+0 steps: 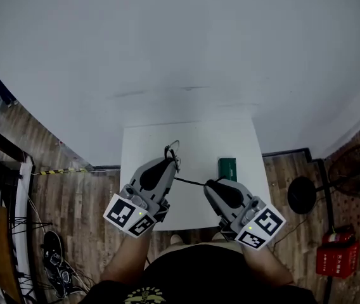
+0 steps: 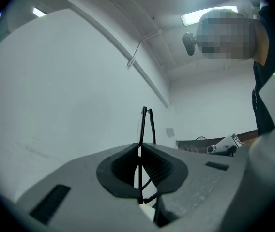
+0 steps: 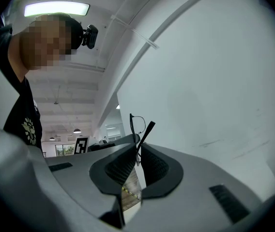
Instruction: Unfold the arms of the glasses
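Note:
Thin black-framed glasses (image 1: 173, 149) hang in the air over the small white table (image 1: 143, 151), between my two grippers. My left gripper (image 1: 171, 161) is shut on the frame; in the left gripper view the black rims (image 2: 146, 124) stick up from between its jaws (image 2: 140, 147). One arm (image 1: 189, 182) of the glasses runs from there to my right gripper (image 1: 208, 184). In the right gripper view this arm (image 3: 147, 130) passes between the jaw tips (image 3: 138, 149), which pinch it, and a lens rim (image 3: 136, 123) shows behind it.
A green case (image 1: 227, 168) lies on the table's right side. On the wooden floor there are a black round stand base (image 1: 301, 195) and a red box (image 1: 336, 256) to the right, and shoes (image 1: 57, 259) to the left. A white wall rises behind the table.

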Demonstrator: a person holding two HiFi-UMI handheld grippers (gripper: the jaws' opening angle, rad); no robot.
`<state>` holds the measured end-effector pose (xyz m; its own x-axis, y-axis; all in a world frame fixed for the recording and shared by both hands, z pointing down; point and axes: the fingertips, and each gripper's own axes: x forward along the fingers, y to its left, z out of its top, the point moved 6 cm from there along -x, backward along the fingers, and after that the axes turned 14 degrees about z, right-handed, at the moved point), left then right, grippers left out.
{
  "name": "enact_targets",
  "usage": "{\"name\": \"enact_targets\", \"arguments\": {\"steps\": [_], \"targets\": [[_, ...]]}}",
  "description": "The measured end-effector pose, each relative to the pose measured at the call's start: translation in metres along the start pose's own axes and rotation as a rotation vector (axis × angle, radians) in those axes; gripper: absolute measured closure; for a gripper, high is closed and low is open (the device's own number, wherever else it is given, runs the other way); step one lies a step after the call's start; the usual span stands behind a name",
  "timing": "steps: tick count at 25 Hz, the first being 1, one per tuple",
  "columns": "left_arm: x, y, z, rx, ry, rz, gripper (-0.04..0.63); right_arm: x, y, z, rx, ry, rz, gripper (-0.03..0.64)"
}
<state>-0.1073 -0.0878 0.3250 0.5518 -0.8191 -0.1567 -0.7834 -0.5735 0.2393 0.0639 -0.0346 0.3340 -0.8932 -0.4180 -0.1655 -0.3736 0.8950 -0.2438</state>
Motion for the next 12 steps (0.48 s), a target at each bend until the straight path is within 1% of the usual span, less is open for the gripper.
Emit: {"name": "enact_targets", "arguments": {"steps": [4,7,12], "targets": [[0.028,-0.024,-0.010,-0.015,-0.005,0.009,0.572,-0.039,-0.021,0.000,0.014,-0.008,-0.004,0.589],[0.047,-0.039,-0.017,-0.017,-0.010,0.033,0.572,-0.064,-0.042,-0.002,0.039,-0.017,0.000,0.589],[0.070,-0.062,-0.024,-0.003,-0.027,0.077,0.572,-0.095,-0.068,-0.001,0.065,-0.001,0.028,0.588]]}}
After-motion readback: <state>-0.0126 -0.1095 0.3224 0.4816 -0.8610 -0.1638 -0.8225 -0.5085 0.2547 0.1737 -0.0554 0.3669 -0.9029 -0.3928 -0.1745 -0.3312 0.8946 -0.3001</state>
